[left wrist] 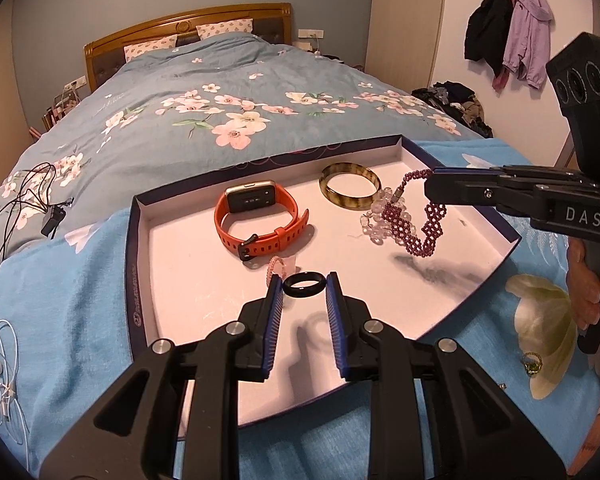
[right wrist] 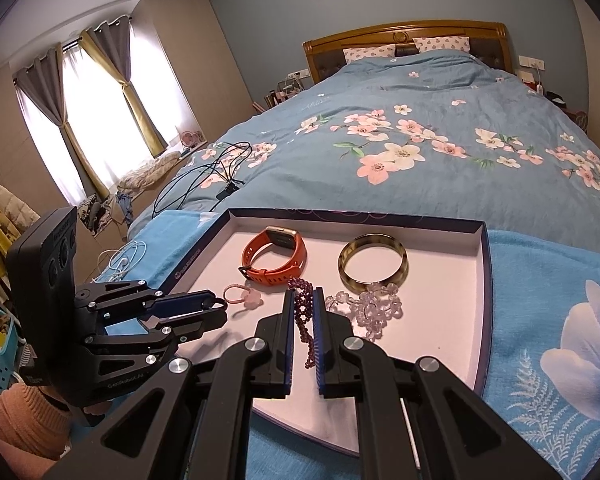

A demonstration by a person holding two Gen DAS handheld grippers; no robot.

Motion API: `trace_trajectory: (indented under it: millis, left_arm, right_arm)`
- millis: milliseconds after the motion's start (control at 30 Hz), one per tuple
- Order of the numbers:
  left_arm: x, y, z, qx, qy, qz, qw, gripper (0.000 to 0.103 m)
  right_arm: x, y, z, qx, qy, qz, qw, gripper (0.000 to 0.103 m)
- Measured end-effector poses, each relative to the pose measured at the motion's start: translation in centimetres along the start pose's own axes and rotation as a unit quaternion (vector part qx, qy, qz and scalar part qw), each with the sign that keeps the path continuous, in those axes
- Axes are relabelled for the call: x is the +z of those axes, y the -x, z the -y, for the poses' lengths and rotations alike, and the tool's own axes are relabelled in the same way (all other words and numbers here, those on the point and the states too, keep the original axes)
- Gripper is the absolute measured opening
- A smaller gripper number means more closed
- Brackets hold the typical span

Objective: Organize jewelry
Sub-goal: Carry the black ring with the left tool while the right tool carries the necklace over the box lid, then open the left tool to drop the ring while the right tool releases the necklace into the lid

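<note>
The left tongs (left wrist: 303,285) pinch a small black ring (left wrist: 304,283) above the shallow white-lined box lid (left wrist: 460,264) on the bed. The right tongs (right wrist: 303,322) clamp a purple beaded bracelet (right wrist: 303,316), lifted clear of the clear crystal beads (right wrist: 374,308), probably to untangle them.

The pink bracelet (left wrist: 277,267) is partly hidden behind the left gripper's fingers (left wrist: 275,300).
</note>
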State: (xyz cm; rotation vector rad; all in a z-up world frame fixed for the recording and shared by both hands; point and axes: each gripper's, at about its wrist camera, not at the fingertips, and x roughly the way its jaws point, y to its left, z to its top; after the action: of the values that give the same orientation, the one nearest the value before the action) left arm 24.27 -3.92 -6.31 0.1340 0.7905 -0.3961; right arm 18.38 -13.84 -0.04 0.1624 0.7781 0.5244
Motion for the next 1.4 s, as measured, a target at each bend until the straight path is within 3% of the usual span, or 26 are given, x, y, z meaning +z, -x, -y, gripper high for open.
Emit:
trace_trajectory:
  millis: [1100, 1400]
  left_arm:
    - [0.7, -3.8, -1.0, 0.019, 0.013, -0.037, 0.9991, 0.023]
    - [1.0, -2.2, -1.2, 0.018, 0.023, -0.017, 0.9994, 0.041]
  right_arm:
    - [-0.2, -2.3, 3.7, -0.043, -0.049, -0.016, 0.998, 0.011]
    - [-0.3, -1.8, 3.7, -0.058, -0.053, -0.01, 0.997, 0.015]
